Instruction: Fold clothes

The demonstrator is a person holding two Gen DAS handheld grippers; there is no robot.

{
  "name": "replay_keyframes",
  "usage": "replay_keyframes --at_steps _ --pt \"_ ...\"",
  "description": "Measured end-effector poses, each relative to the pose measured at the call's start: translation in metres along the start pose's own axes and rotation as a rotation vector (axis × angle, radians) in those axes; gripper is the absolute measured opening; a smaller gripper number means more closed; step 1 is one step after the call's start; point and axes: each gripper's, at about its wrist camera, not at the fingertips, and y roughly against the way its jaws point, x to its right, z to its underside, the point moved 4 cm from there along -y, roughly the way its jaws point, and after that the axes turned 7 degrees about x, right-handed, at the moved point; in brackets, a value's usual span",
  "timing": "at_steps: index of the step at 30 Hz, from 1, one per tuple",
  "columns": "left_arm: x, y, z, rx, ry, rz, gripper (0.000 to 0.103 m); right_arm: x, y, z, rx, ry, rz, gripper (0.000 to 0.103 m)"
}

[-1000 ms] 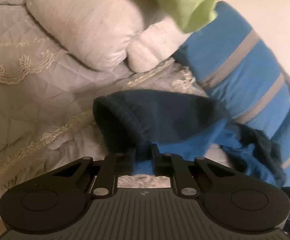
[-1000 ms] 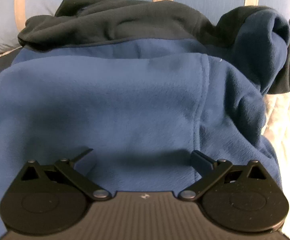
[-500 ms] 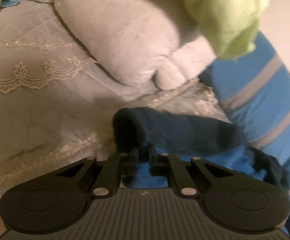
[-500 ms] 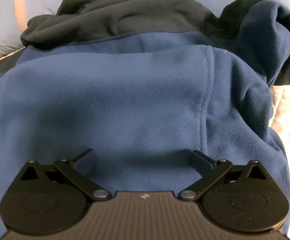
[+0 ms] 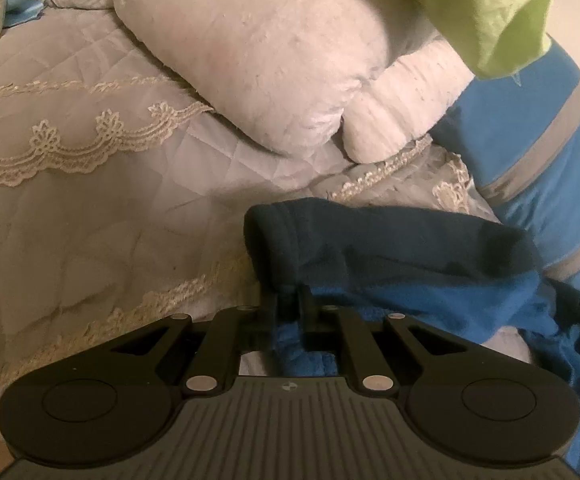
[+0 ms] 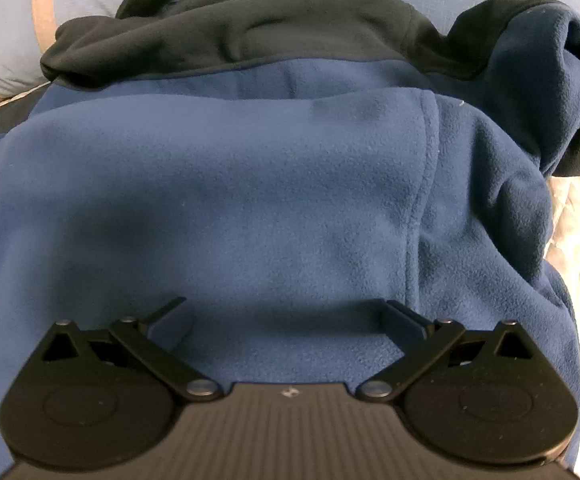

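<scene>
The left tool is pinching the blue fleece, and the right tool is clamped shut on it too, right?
Not quite. The right tool is open, its fingers spread wide over the fleece, as the right wrist view shows. The left tool does pinch it.

My left wrist view looks forward and down along the left gripper (image 5: 288, 304) over the quilted bedspread (image 5: 90, 208) toward the pillows (image 5: 250, 52). My right wrist view tilts steeper, close above the blue fleece (image 6: 250, 200). Both share that fleece (image 5: 410, 280) and the striped cushion (image 5: 538, 152).
</scene>
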Motion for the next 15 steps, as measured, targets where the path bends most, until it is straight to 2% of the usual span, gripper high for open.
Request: replay_keyframes --at_steps 2,3,6,9,15 --pt "-0.002 0.004 -0.001 -0.014 0.006 0.005 0.014 0.001 0.000 0.000 -0.001 -0.002 -0.003 0.103" --pt "-0.004 0.005 -0.001 -0.025 0.018 0.000 0.024 0.000 0.001 0.000 -0.001 -0.002 -0.003 0.103" --pt "-0.013 0.009 -0.003 -0.045 0.080 -0.016 0.044 0.000 0.002 0.000 -0.003 -0.003 -0.005 0.103" --pt "-0.020 0.017 -0.001 -0.060 0.156 0.037 0.052 0.001 0.002 0.000 -0.006 -0.010 -0.011 0.103" --pt "-0.032 0.023 0.014 -0.110 0.328 0.202 0.054 -0.001 0.004 0.000 -0.009 -0.017 -0.011 0.103"
